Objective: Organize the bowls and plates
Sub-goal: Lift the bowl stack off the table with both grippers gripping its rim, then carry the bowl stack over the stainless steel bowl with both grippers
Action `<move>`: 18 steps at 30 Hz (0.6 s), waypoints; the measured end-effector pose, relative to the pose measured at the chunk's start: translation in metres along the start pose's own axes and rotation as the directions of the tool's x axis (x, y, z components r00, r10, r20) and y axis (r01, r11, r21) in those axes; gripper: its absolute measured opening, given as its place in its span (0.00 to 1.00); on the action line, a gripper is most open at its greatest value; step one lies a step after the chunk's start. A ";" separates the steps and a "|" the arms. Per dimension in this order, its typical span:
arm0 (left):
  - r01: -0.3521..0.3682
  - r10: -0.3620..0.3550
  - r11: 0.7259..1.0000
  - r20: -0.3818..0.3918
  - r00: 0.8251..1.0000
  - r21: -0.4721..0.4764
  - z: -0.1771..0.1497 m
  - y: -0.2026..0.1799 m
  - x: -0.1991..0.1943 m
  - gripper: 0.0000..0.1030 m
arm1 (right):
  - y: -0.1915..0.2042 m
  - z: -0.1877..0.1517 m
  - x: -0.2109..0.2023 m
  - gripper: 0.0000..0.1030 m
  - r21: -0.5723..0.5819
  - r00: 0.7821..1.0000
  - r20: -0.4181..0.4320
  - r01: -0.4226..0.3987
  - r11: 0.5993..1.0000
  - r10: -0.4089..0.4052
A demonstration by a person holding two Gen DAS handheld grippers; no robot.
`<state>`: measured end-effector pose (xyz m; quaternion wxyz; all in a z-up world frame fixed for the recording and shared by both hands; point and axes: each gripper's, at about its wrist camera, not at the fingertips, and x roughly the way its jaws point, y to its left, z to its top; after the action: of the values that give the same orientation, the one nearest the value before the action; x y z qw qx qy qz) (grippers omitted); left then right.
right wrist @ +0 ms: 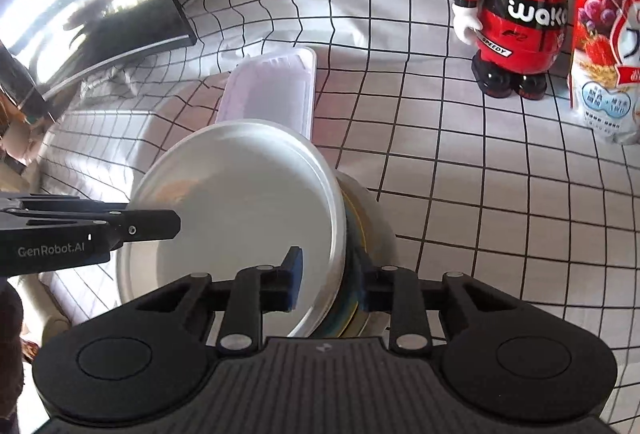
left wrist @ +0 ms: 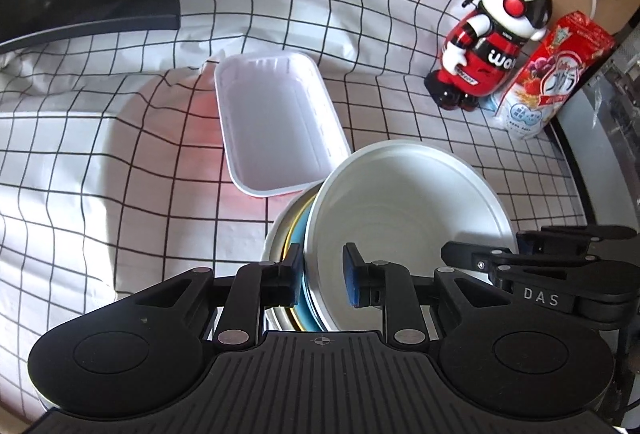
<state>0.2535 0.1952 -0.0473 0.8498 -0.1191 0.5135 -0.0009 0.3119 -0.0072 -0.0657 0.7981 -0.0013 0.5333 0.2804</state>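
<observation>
The stack of plates [left wrist: 400,218] hangs tilted above the checked cloth [left wrist: 120,153] on the counter, held from both sides. The top white plate [right wrist: 240,201] faces up and outward; blue and yellow rims show behind it, backed by another white piece.

The left gripper [left wrist: 322,276] straddles the stack's near left rim, one pad behind the rims, the other in front of the white plate's face; its jaws stand narrow, and a small gap shows at the front pad, so firm contact cannot be confirmed. The right gripper [right wrist: 330,284] pinches the opposite rim across the whole stack, jaws drawn in tight.

The white tray [left wrist: 276,125] lies just beyond the stack, apparently the destination.

Procedure: move both hands together, level the stack, lower it squarely into the tray, then release. Uneven lifting risks the top plate sliding off.
</observation>
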 end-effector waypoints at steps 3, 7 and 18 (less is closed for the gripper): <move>0.005 -0.005 1.000 0.022 1.000 0.005 -0.001 0.000 -0.005 0.24 | -0.003 -0.004 -0.005 0.32 0.008 1.000 0.014 0.018 1.000 -0.018; -0.040 0.038 0.999 0.076 0.996 0.028 0.000 -0.004 -0.012 0.24 | -0.005 -0.007 -0.013 0.44 0.008 0.999 0.040 0.031 0.999 -0.031; -0.032 0.032 0.999 0.080 0.996 0.002 -0.007 0.011 -0.007 0.27 | 0.005 -0.016 -0.025 0.70 -0.057 0.971 0.141 0.202 0.978 -0.193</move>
<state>0.2423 0.2051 -0.0465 0.8698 -0.1095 0.4807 0.0168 0.2890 -0.0196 -0.0500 0.8556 -0.0640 0.4653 0.2179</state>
